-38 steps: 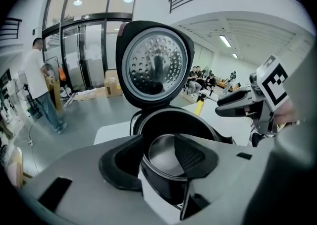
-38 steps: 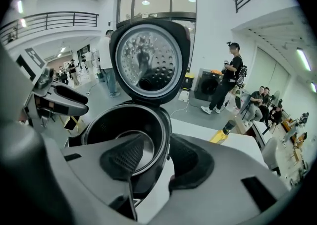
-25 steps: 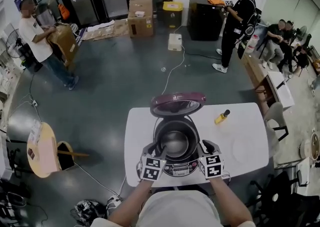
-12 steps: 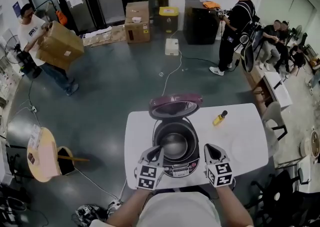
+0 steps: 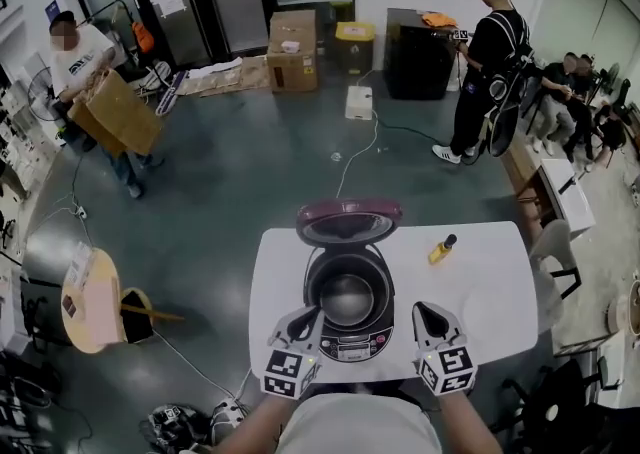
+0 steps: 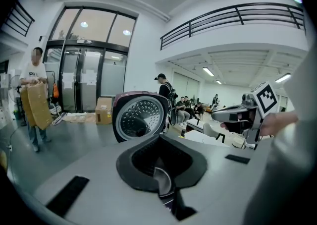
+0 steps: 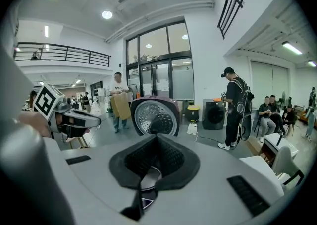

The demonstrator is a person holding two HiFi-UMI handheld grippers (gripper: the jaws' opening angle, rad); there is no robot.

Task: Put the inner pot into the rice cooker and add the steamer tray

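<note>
The dark rice cooker (image 5: 346, 314) stands on the white table (image 5: 480, 292) with its maroon lid (image 5: 348, 220) tipped up at the back. The shiny metal inner pot (image 5: 346, 294) sits inside the body. My left gripper (image 5: 304, 320) hovers at the cooker's near left corner, my right gripper (image 5: 429, 314) at its near right; both are shut and hold nothing. In the left gripper view the left gripper (image 6: 161, 162) has its jaws together, and past them show the pot's rim (image 6: 161, 179) and the lid's perforated inner plate (image 6: 138, 116). The right gripper (image 7: 153, 162) shows the same, with the lid (image 7: 154, 116) behind.
A yellow bottle (image 5: 442, 248) lies on the table's far right part. A round wooden stool (image 5: 88, 300) stands on the floor to the left. A person carrying a cardboard box (image 5: 115, 112) stands far left; another person (image 5: 488, 62) stands at the back right.
Both grippers have let go at the cooker's rim, shut, and drawn back and up toward me. The person at far left has moved with the cardboard box.
</note>
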